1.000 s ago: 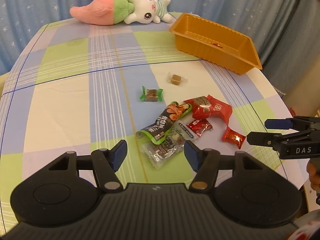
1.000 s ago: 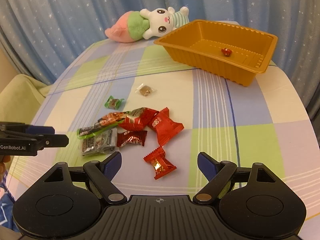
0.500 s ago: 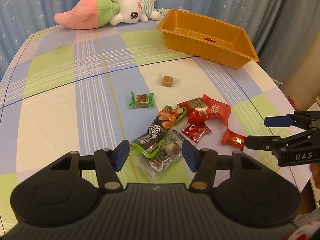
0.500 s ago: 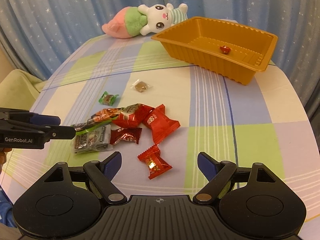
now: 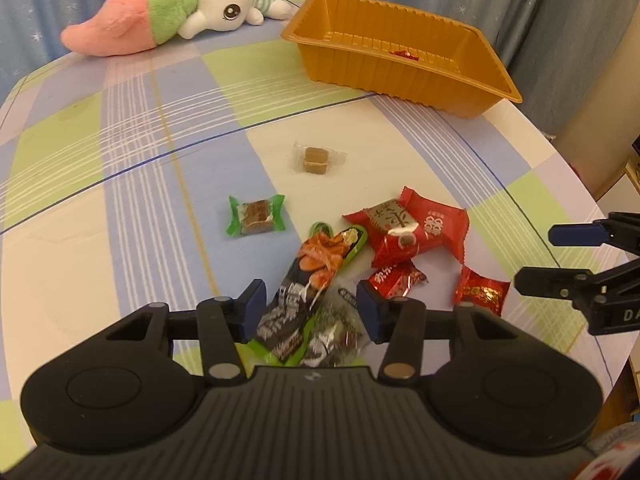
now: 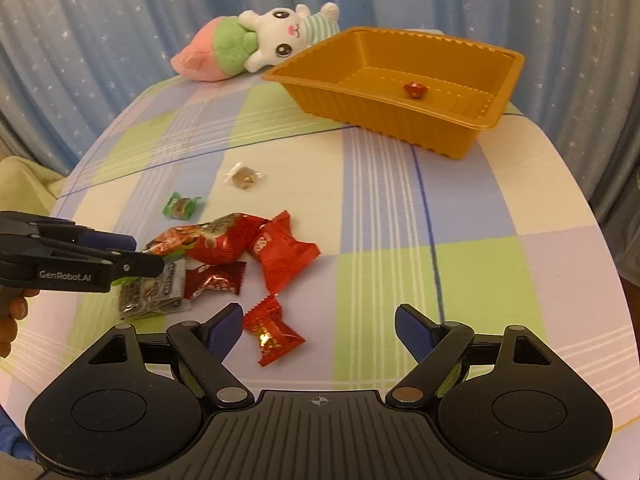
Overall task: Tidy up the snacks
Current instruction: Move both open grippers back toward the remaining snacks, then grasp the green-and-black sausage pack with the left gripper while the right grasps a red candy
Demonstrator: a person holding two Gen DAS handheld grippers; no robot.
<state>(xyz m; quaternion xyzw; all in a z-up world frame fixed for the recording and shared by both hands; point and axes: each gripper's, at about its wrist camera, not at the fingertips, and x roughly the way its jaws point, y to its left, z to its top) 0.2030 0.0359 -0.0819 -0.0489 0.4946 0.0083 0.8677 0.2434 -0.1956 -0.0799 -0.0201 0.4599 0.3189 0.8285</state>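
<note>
The left gripper (image 5: pixel 310 306) is closing — a long black snack pack (image 5: pixel 308 292) lies between its blue pads, not squeezed yet. The right gripper (image 6: pixel 319 330) stays wide open, a small red candy (image 6: pixel 272 336) just inside its left pad. The orange tray (image 6: pixel 400 120) sits far ahead.

Your left gripper (image 5: pixel 310 306) is closing around the long black-and-green snack pack (image 5: pixel 308 292), pads not yet pressing it; red candies (image 5: pixel 416 232) lie just beside, the orange tray (image 5: pixel 348 64) beyond.
</note>
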